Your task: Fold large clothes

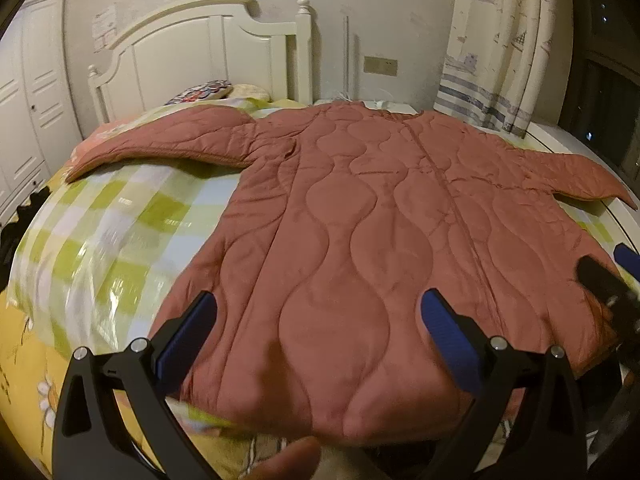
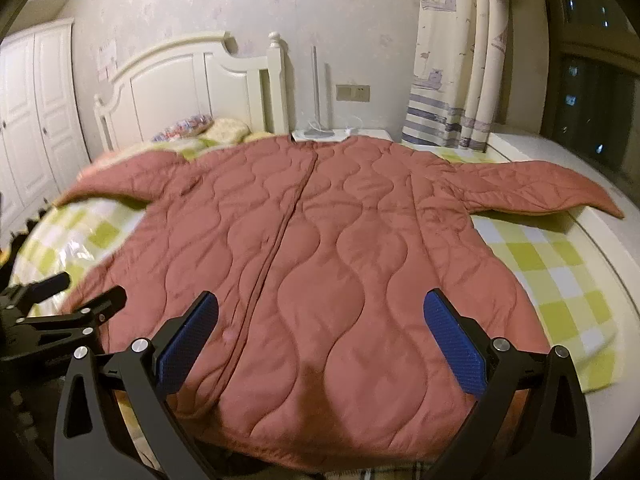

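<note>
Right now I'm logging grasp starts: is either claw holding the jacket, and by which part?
Nothing is held. The left claw and right claw hover open above the quilted jacket's hem.

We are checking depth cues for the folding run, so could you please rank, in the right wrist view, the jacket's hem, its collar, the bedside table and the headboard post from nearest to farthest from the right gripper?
From the right gripper, which is open:
1. Jacket's hem, directly below the fingers.
2. Collar, at the jacket's far end.
3. Bedside table, just behind the collar.
4. Headboard post, farther back on the left, though close to the table in depth.
</note>
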